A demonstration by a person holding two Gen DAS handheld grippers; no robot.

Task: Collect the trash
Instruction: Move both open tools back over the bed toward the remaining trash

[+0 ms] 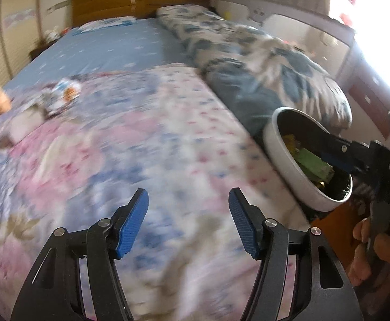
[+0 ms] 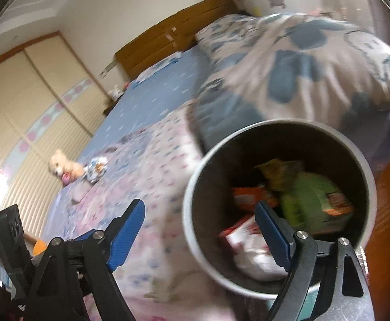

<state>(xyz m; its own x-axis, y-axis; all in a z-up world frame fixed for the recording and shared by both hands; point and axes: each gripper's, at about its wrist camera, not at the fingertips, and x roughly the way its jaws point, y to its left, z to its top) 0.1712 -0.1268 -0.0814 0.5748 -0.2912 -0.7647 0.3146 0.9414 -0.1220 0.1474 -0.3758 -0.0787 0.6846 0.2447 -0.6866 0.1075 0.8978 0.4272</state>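
Note:
A white trash bin (image 2: 192,187) with a dark inside stands by the bed's edge and holds green, orange and white wrappers (image 2: 310,200). My right gripper (image 2: 199,208) is open and empty. Its right finger hangs over the bin's mouth and its left finger over the bedspread. In the left wrist view the bin (image 1: 277,155) is at the right, and one right-gripper finger (image 1: 339,160) reaches over it. My left gripper (image 1: 188,195) is open and empty above the floral bedspread. A crumpled wrapper (image 1: 63,93) (image 2: 95,172) lies far off on the bed.
A plush toy (image 2: 63,168) sits beside the far wrapper. A rolled blue-and-white quilt (image 1: 261,75) lies along the bed's right side, right behind the bin. The wooden headboard (image 1: 141,2) is at the back. A hand (image 1: 368,246) grips the right gripper's handle.

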